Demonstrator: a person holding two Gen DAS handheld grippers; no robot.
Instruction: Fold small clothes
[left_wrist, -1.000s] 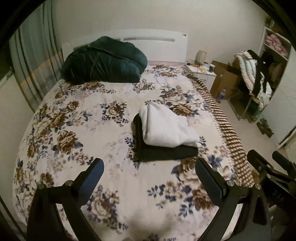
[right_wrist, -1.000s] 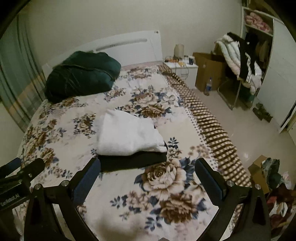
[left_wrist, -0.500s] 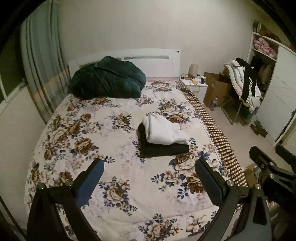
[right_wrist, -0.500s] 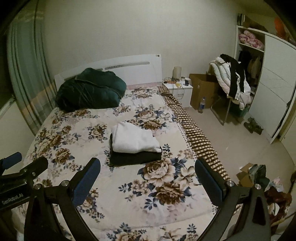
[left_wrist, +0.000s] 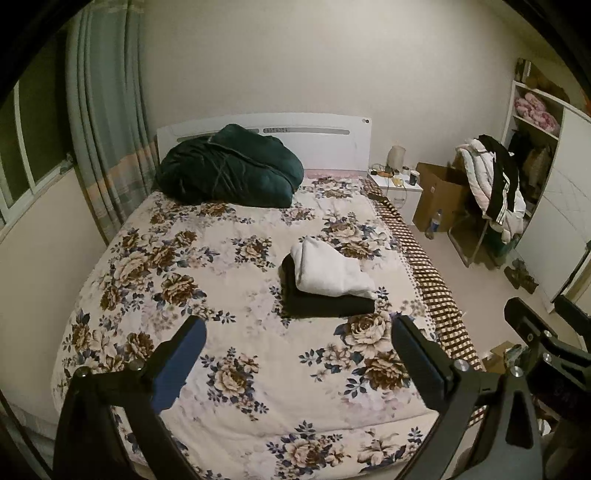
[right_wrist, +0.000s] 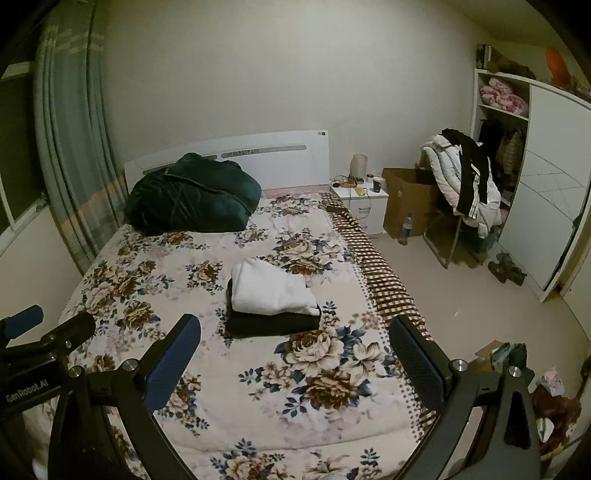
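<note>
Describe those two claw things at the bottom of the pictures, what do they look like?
Each is a black, angular, two-fingered tool. The left gripper and right gripper have flat blue pads inside the fingers and silver bolts at the joints. The left one's side reads "GenRobot.AI" in white. No hands or sleeves show.

Left gripper (left_wrist: 298, 345) is showing two black angular fingers, each carrying a blue pad on its inner face, the left pad (left_wrist: 181, 363) catching the light. Silver screws are glinting on the finger joints. Right gripper (right_wrist: 295, 345) is wearing the same build: black frame, blue textured pads (right_wrist: 415, 363), round silver screw heads near each knuckle. In the right wrist view, the neighbouring gripper's black body is displaying white lettering, "GenRobot.AI" (right_wrist: 27, 390), with a blue tip poking out at far left.
</note>
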